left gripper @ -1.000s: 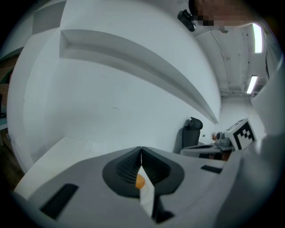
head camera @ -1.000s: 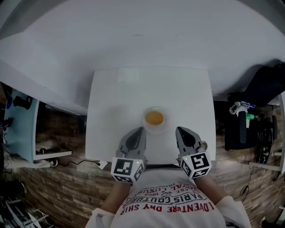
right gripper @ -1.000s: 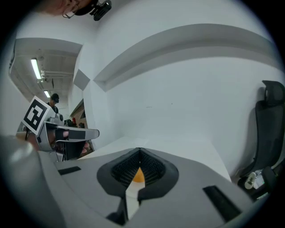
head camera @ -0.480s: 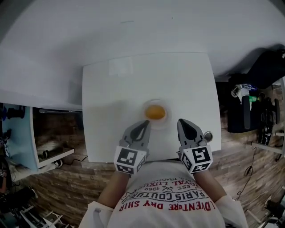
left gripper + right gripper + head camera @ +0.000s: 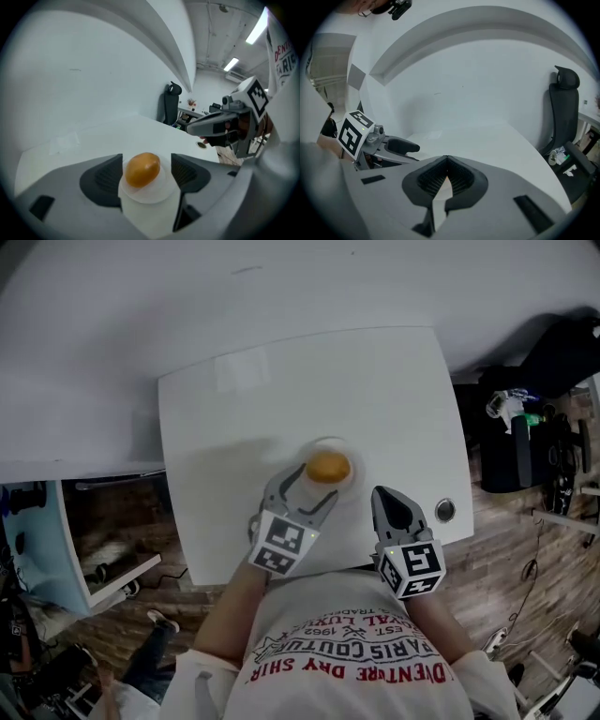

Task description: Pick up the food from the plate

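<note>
Lower right in the head view, the right gripper (image 5: 383,495) has its jaws pressed together and empty. The left gripper (image 5: 309,491), whose jaws have just opened wide, flanks without touching the orange oval food (image 5: 327,467) on its small white plate (image 5: 350,486), mid-frame on the white surface (image 5: 281,399).

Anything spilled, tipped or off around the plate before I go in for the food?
Nothing stands out. The orange food sits whole on the small plate, which lies flat on the white table, no spill. The jaws of the left hand-held gripper have just been opening and flank the food without gripping it.
</note>
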The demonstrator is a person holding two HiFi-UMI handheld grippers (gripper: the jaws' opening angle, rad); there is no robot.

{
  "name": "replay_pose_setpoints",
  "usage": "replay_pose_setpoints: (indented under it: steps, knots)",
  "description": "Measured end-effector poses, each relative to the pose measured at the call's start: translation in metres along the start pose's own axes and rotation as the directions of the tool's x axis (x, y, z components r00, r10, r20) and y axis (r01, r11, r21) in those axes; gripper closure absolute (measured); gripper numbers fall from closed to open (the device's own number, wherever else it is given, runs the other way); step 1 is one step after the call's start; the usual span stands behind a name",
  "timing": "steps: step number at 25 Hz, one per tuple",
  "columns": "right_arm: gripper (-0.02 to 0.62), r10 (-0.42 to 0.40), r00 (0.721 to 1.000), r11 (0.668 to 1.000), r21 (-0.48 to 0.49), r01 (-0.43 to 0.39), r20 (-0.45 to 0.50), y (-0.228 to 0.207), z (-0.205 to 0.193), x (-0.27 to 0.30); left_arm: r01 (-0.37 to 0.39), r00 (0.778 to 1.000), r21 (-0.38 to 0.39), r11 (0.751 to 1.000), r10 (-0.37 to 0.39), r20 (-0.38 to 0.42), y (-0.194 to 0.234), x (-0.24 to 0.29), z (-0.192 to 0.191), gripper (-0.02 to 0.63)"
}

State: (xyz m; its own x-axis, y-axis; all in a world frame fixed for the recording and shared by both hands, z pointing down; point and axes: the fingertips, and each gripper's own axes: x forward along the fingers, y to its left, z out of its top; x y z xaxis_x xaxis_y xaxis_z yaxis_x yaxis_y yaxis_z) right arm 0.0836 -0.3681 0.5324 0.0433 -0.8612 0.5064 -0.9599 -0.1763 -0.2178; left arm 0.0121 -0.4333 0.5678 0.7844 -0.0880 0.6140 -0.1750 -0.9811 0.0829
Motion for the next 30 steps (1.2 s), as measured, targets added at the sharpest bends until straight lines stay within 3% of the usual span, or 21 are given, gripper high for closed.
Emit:
replay_pose_setpoints:
  steps: [4, 11, 17, 22, 30]
  knots:
    - [0.586, -0.02, 0.999, 1.0, 0.017, 0.02, -0.034, -0.011, -0.01, 0.006, 0.072, 0.994, 0.082, 0.994, -0.064, -0.086, -0.001, 0.022, -0.009, 0.254]
    - [0.586, -0.022, 0.997, 0.999, 0.035, 0.025, -0.076, -0.03, -0.018, 0.017, 0.188, 0.959, 0.167, 0.968, -0.145, -0.243, -0.004, 0.057, -0.024, 0.23]
    - [0.586, -0.008, 0.995, 0.999, 0.049, 0.013, -0.097, -0.039, -0.02, 0.026, 0.246, 0.935, 0.148, 0.958, -0.194, -0.296, -0.004, 0.076, -0.033, 0.23]
    - [0.586, -0.005, 0.994, 0.998, 0.066, 0.012, -0.112, -0.045, -0.023, 0.029, 0.267, 0.918, 0.194, 0.944, -0.188, -0.35, -0.006, 0.084, -0.043, 0.23]
    - [0.586, -0.014, 0.993, 0.996, 0.084, 0.023, -0.115, -0.056, -0.022, 0.028, 0.263, 0.918, 0.198, 0.944, -0.182, -0.353, -0.007, 0.088, -0.04, 0.225]
